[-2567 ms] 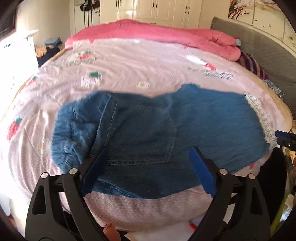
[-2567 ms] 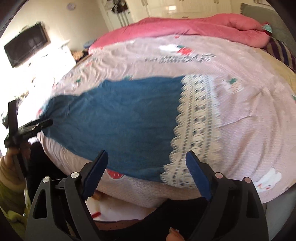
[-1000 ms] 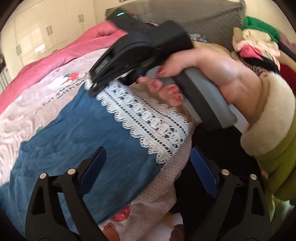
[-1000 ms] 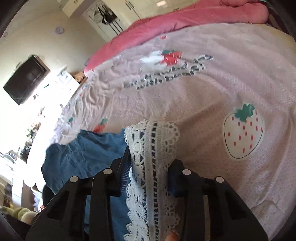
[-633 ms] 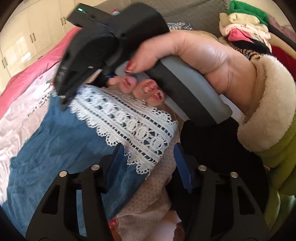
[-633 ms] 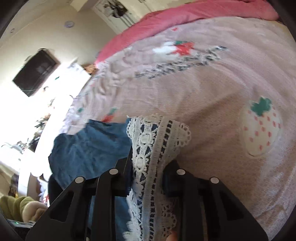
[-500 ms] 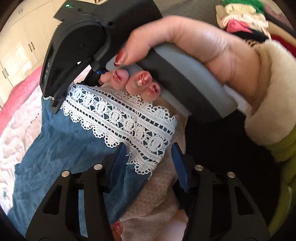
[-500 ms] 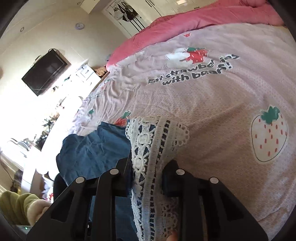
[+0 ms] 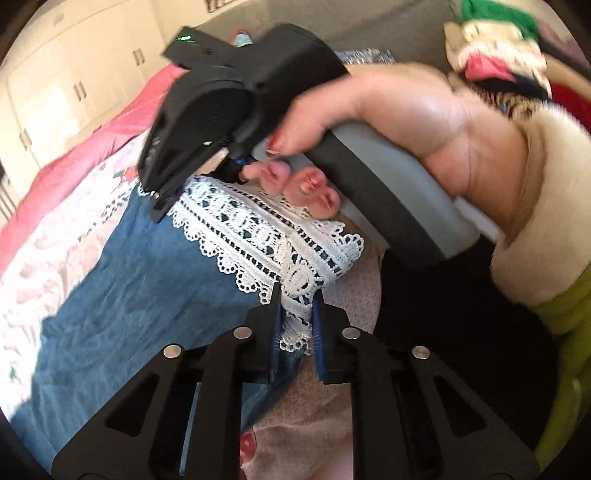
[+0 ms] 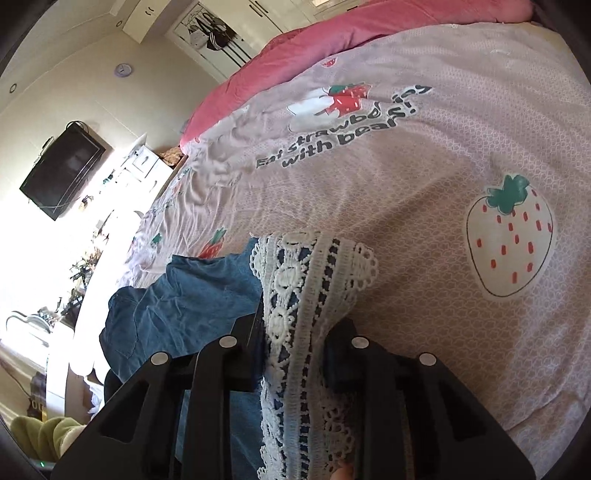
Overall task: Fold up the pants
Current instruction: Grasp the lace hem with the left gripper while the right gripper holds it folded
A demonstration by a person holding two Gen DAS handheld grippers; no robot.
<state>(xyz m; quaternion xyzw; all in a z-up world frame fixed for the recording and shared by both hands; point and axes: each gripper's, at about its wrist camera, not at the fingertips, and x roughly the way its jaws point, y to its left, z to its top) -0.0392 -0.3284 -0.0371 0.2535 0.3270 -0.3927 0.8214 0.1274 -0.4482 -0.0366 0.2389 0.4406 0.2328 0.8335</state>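
Blue denim pants with a white lace hem lie on the pink strawberry bedspread. My left gripper is shut on the near corner of the lace hem. My right gripper is shut on the far corner of the lace hem, which bunches up between its jaws. In the left wrist view the right gripper's black body and the hand holding it hover over the hem. The waist end of the pants lies further back to the left.
A rolled pink quilt lies along the far side of the bed. A grey headboard and a pile of clothes are beyond the hem end. A wall TV and cluttered white furniture stand at the left.
My left gripper swung from the waist end to the hem and closed on the near lace corner. My right gripper stays shut on the far lace corner and has lifted it slightly.
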